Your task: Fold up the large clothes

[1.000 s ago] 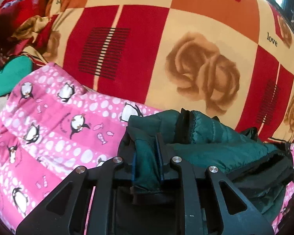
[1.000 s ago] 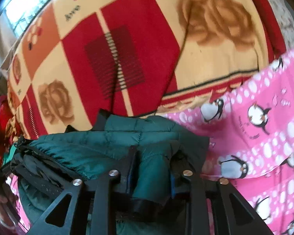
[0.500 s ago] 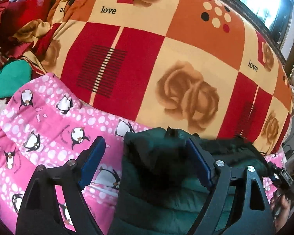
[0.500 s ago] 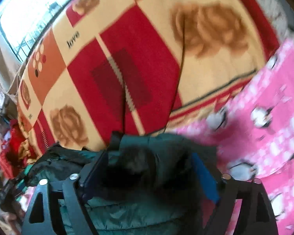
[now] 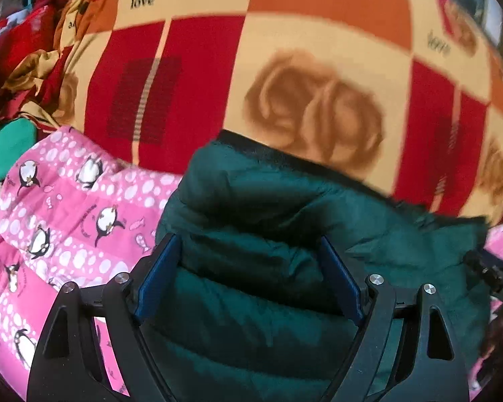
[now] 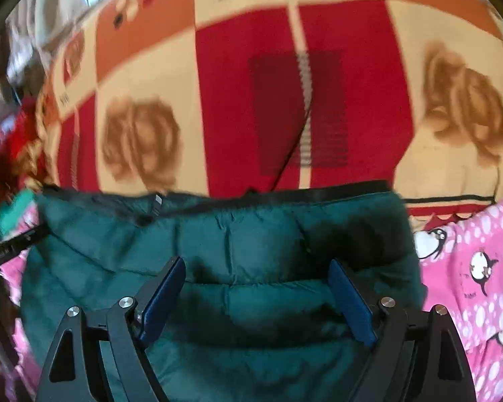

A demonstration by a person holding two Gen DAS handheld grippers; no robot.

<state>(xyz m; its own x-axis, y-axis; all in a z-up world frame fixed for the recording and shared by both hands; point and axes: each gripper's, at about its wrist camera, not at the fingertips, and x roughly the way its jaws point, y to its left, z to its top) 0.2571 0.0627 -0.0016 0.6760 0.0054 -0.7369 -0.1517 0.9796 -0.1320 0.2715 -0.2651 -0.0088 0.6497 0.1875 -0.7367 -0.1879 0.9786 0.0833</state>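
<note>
now released: left gripper (image 5: 248,278) and right gripper (image 6: 256,296), both clamped on the green puffer jacket (image 5: 285,234) a second ago, spread wide and empty above it, folded bundle lying near on pink penguin quilt (image 5: 67,207), fold likely finished.

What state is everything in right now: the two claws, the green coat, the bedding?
Left claw: open, empty, over the coat.
Right claw: open, empty, over the coat.
Green puffer coat: folded, lying released.
Pink penguin blanket: spread under the coat.
Rose-print cover: spread behind.
</note>
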